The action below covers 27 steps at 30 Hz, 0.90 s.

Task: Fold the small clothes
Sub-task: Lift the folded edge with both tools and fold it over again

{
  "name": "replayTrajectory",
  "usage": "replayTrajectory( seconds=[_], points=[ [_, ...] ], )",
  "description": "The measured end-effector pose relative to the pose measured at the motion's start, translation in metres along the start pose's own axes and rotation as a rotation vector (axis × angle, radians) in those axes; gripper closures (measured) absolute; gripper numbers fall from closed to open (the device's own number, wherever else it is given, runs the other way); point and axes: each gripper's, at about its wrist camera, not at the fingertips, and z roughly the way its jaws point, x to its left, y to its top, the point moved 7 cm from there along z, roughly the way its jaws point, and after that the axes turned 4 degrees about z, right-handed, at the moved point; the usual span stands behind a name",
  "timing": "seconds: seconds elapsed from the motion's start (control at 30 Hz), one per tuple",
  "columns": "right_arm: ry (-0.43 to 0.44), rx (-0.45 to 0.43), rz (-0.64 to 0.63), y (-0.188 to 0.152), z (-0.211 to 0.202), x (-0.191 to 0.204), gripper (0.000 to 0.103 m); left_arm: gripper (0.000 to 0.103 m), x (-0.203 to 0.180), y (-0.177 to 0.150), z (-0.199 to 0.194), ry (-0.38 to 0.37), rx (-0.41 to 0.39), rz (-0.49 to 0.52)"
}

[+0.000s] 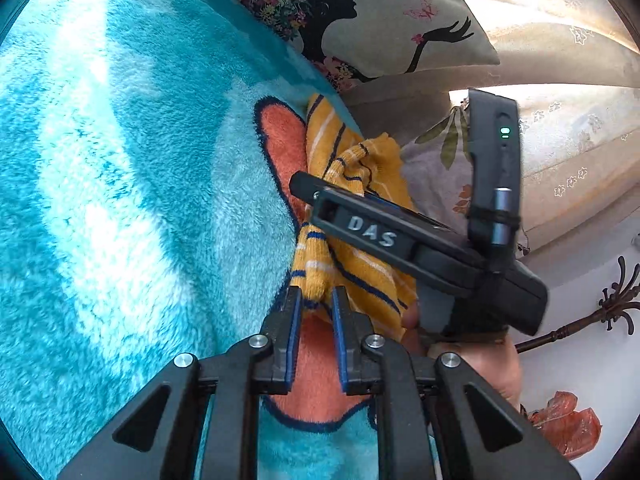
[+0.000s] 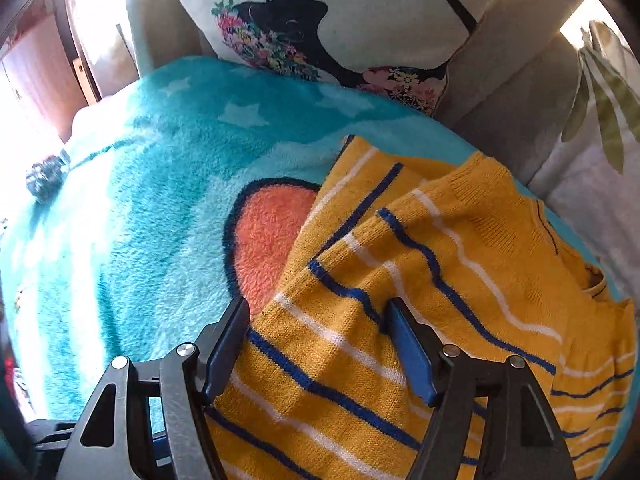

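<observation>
A small mustard-yellow knit sweater (image 2: pixel 440 264) with blue and white stripes lies rumpled on a turquoise fleece blanket (image 2: pixel 160 184), beside the blanket's orange patch (image 2: pixel 268 236). My right gripper (image 2: pixel 318 332) is open, its jaws wide apart over the sweater's lower left part and not pressing on the cloth. My left gripper (image 1: pixel 317 300) is shut on a bunched fold of the sweater (image 1: pixel 316 276) at its near edge. In the left wrist view the right tool's black body (image 1: pixel 372 232) crosses above the sweater, held by a hand (image 1: pixel 480 364).
A cream pillow with a black silhouette and flowers (image 2: pixel 320 32) leans on the beige sofa back (image 2: pixel 500 92) behind the blanket. A leaf-print cushion (image 2: pixel 600 112) stands at the right. A small dark object (image 2: pixel 44 180) lies at the blanket's far left.
</observation>
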Motion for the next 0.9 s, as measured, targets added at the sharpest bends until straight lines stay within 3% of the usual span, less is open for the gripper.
replayTrajectory(
  seconds=[0.07,0.13,0.2,0.23,0.43,0.57,0.77,0.9],
  points=[
    [-0.084,-0.020,-0.050,-0.003,0.004,0.005,0.037,0.087,0.000,-0.001,-0.012,0.001,-0.016,0.001],
    [-0.131,-0.045,-0.061,-0.003,0.001,0.006,0.064,0.082,0.002,-0.001,-0.022,0.003,-0.035,-0.008],
    [-0.113,-0.068,-0.040,-0.003,-0.008,0.000,0.078,0.081,0.001,-0.001,-0.030,-0.006,-0.046,-0.018],
    [-0.091,-0.075,-0.016,-0.002,-0.013,-0.003,0.081,0.081,0.000,-0.001,-0.033,-0.012,-0.049,-0.019],
    [0.128,-0.171,0.213,0.007,-0.059,-0.047,0.084,0.074,-0.012,-0.007,-0.043,-0.019,-0.051,0.001],
    [0.201,-0.250,0.360,-0.015,-0.101,-0.111,0.084,0.074,-0.023,-0.013,-0.040,-0.014,-0.039,0.025],
    [0.138,-0.314,0.565,-0.084,-0.140,-0.232,0.085,0.074,-0.046,-0.020,-0.014,-0.011,0.008,0.061],
    [0.109,-0.314,0.735,-0.141,-0.138,-0.307,0.085,0.074,-0.058,-0.029,0.009,-0.004,0.060,0.084]
  ],
)
